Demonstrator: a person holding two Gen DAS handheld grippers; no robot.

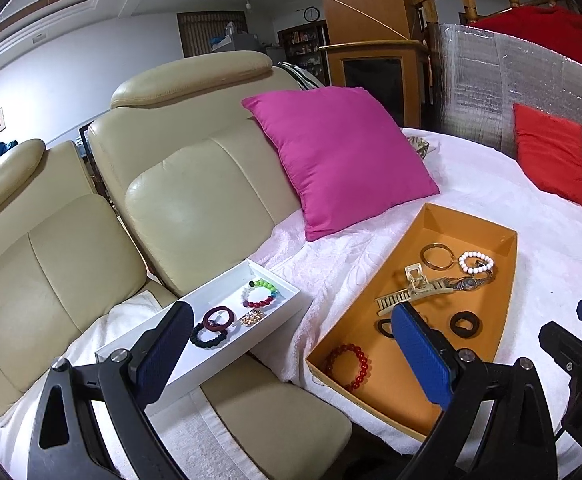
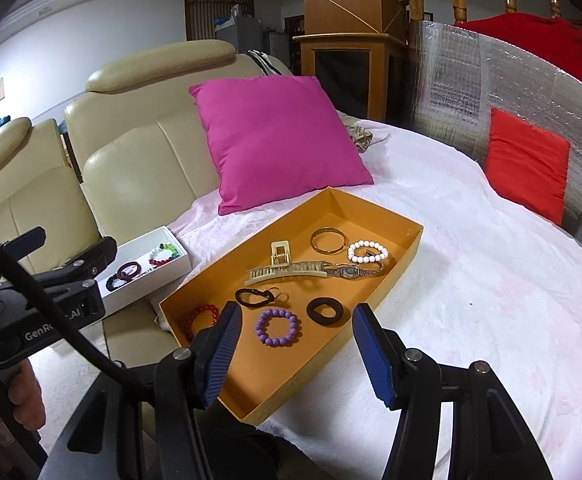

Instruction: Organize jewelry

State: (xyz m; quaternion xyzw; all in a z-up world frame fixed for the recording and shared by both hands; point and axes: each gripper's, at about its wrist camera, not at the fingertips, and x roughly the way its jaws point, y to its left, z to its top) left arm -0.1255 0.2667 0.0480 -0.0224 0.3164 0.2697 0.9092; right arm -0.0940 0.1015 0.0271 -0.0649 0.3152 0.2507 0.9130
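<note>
Both tongs, the left tongs and right tongs, tilt downward, parted and empty, above the orange tray near its purple bead bracelet.

I count two trays: an orange one and a white one. The orange holds three bead bracelets, red, purple, white, plus one bangle, one watch, two hair clips, two black hair ties. The white holds four pieces. Two cushions: pink, red.
</note>
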